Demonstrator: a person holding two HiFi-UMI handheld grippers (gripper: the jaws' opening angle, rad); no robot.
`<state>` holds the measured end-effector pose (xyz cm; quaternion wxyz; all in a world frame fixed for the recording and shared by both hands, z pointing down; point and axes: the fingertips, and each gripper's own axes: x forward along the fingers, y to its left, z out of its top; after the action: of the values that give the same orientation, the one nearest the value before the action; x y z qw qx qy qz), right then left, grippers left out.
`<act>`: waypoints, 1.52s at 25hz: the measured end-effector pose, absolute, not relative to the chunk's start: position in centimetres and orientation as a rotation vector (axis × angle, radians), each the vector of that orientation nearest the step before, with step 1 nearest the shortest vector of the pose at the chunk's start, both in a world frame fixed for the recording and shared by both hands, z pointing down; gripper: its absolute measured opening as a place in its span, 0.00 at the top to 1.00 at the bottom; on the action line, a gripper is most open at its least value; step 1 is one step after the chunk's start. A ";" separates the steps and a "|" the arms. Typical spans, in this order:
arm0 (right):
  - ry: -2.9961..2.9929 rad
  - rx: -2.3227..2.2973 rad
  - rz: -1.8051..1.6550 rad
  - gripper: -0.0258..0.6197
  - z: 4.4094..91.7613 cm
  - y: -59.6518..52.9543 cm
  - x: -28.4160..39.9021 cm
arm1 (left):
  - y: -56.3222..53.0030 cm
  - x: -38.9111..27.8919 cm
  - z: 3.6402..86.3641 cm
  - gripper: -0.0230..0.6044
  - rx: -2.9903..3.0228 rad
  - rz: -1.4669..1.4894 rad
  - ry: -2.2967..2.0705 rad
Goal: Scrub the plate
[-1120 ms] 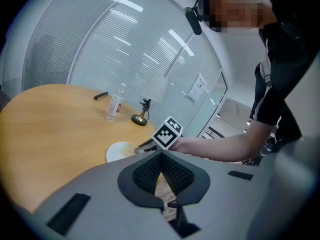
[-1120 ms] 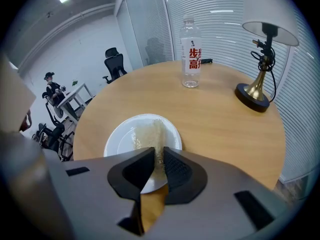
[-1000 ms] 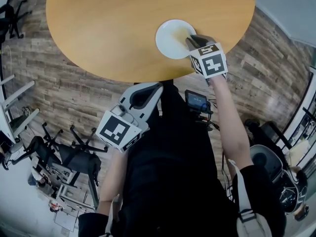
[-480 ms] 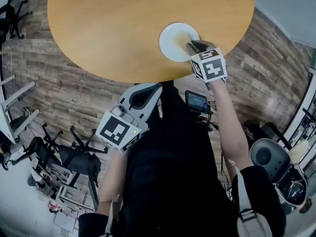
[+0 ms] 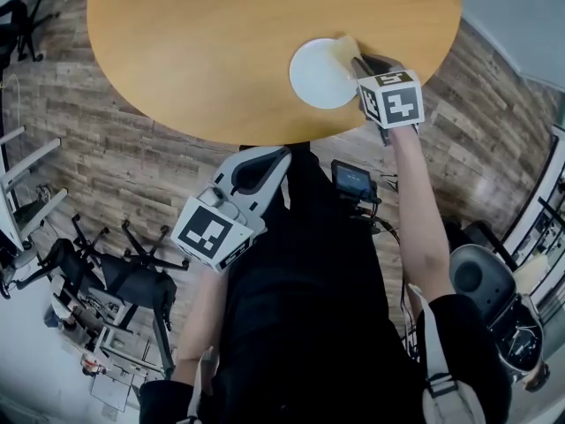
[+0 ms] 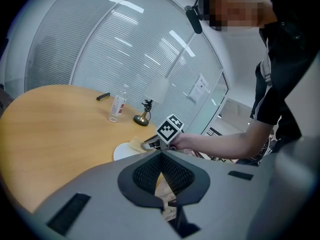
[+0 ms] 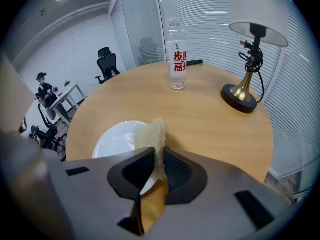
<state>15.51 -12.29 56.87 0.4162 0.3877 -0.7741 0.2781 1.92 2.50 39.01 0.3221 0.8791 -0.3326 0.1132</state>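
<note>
1. Head view: the white plate [image 5: 320, 76] lies flat and face up on the round wooden table [image 5: 194, 51], near the edge closest to the person. The right gripper [image 5: 357, 60] reaches in from the plate's right and holds a tan scrub pad [image 5: 344, 49] at the plate's far-right rim, partly over bare wood. The left gripper [image 5: 265, 162] hangs low beside the person's body, off the table and well apart from the plate.

2. Left gripper view: the left gripper [image 6: 160, 160] has its jaws drawn together with nothing between them, so it takes no part. Beyond it the plate [image 6: 124, 152] shows as a pale sliver, with the pad [image 6: 136, 143] at its edge.

3. Right gripper view: the right gripper [image 7: 159, 159] is clamped on the scrub pad [image 7: 151, 136]. The pad stands on edge as a thin sheet, its long axis running straight out along the jaws towards the bottle [image 7: 175, 54] and lamp [image 7: 248, 59]. The plate [image 7: 115, 143] sits left of the pad, which meets only its right rim.

4. Progress, as a judgement: scrubbing seems under way. The plate's face looks plain white, so how much is cleaned cannot be told. The pad sits at the rim, and the centre and left side may remain.
</note>
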 end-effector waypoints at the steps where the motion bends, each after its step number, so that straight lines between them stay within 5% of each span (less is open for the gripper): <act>1: -1.942 0.978 0.697 0.89 56.7 -12.5 15.6 | 2.4 1.9 38.9 0.94 2.310 0.297 -0.873; 38: -1.993 0.657 0.528 0.89 56.4 -5.6 6.5 | 3.0 1.1 39.0 0.94 2.288 0.286 -0.892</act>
<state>6.46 -5.58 56.44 0.4696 0.2682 -0.8131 0.2153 1.13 2.97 38.97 0.3284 0.8740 -0.3409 0.1094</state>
